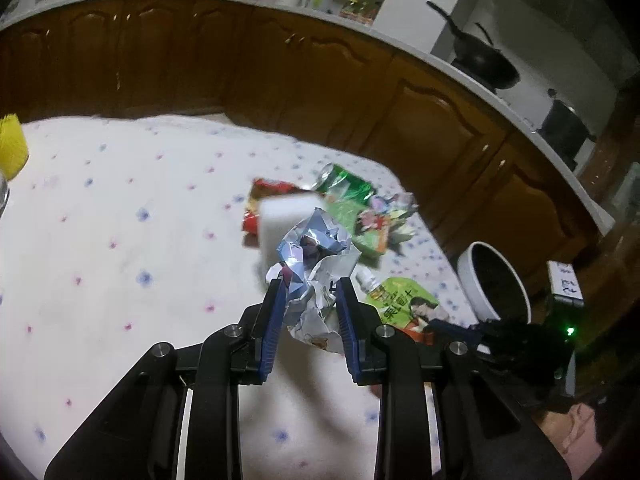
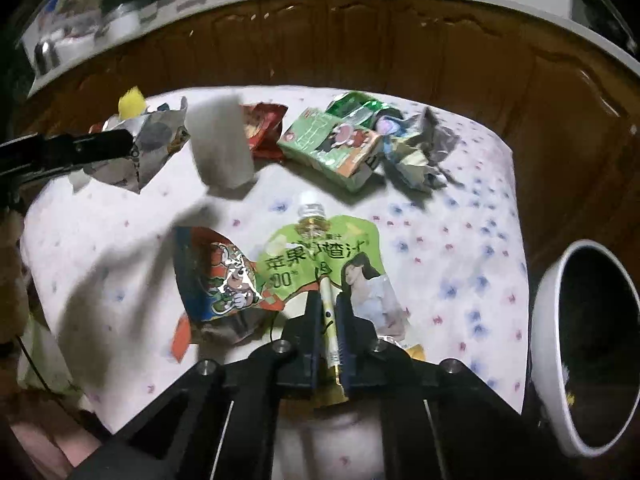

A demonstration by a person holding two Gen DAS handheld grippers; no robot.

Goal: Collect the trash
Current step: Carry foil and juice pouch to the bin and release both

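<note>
My left gripper (image 1: 312, 292) is shut on a crumpled silver-and-white wrapper (image 1: 316, 264), held up above the flowered tablecloth (image 1: 120, 240). The right wrist view shows that wrapper (image 2: 152, 148) at the upper left, in the left gripper (image 2: 120, 142). My right gripper (image 2: 329, 308) is shut on the bottom edge of a green juice pouch (image 2: 320, 256) with a clear spout. A torn cartoon snack wrapper (image 2: 220, 280) lies just left of the pouch. Farther back lie a red packet (image 2: 264, 128), a green carton (image 2: 332, 144), a green foil wrapper (image 2: 356, 102) and crumpled foil (image 2: 416, 152).
A white bin with a dark inside (image 2: 592, 344) stands off the table's right edge. A blurred white block (image 2: 220, 144) sits between the held wrapper and the red packet. Brown cabinets (image 1: 280, 60) under a white counter run behind the table. A yellow brush-like thing (image 1: 12, 144) is at the far left.
</note>
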